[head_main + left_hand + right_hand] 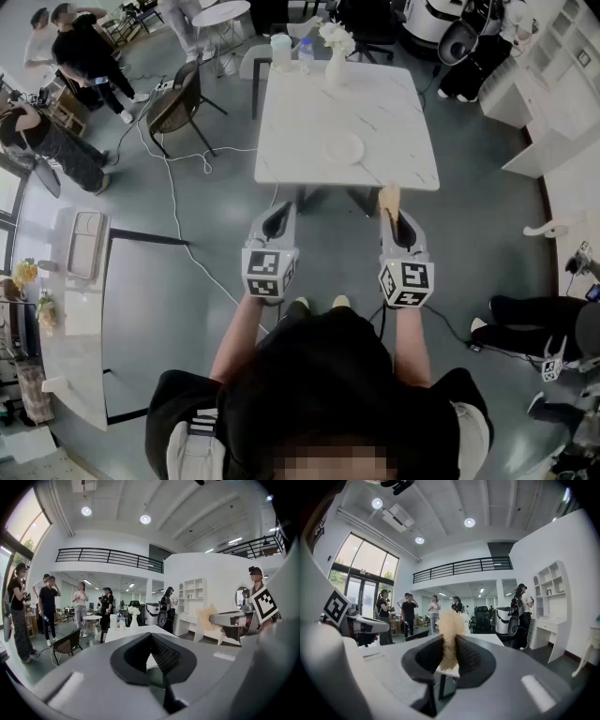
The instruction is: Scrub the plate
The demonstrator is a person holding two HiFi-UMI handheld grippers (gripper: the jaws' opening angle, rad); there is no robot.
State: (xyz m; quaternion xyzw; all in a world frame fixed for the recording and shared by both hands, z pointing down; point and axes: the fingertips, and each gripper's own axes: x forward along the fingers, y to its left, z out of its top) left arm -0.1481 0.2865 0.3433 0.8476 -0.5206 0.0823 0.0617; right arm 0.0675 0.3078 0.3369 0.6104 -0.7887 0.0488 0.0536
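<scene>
1. Plate (344,148) is seen on the white table (300,141), close to its near edge, with bare tabletop all round.
2. A tan fibrous scrub pad (389,197) is clamped in the right gripper (395,218), held just short of that edge.
3. The left gripper (277,214) is closed on nothing, over open floor (187,309).

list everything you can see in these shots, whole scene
table: one, white marbled, ahead of the person
plate: one, white, on the table's near half
vase of flowers: one, white, table's far edge
bottle: one, clear, left of the vase
chair: one, dark, left of the table
people: several, far left
scrub pad: one, tan, in the right gripper
left gripper: one, grey, shut, empty
right gripper: one, grey, shut on the scrub pad
</scene>
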